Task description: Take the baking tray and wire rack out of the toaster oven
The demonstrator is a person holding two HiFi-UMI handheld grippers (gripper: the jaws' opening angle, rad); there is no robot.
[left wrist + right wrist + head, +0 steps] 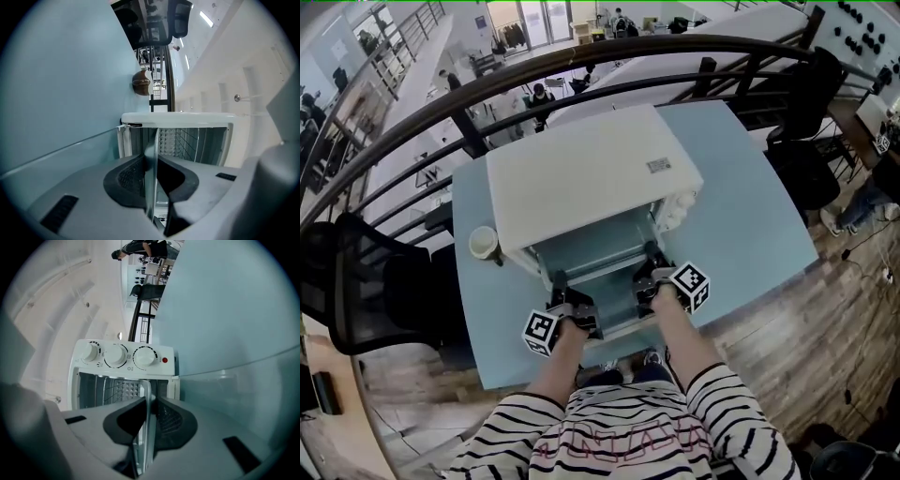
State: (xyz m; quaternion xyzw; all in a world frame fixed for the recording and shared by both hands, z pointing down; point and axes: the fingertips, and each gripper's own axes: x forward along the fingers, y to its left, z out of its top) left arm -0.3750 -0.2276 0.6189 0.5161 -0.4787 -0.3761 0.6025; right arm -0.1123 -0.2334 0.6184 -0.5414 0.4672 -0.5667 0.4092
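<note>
Left hand-held gripper [151, 164] and right hand-held gripper [149, 411] both clenched on front lip of thin silver metal baking tray [598, 262], partly out at 6 o'clock of white boxy toaster oven [581, 169]. Risk: uneven pull skews, jams tray; edge pinch slips, tray drops.

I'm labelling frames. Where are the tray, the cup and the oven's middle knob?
tray [147, 390], right gripper view, on its thin rim.
cup [483, 243], head view, on its mouth.
middle knob [115, 355], right gripper view, on its face.

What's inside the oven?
A tray, partly pulled out, and a wire rack deeper in. The tray covers most of what's under it.
</note>
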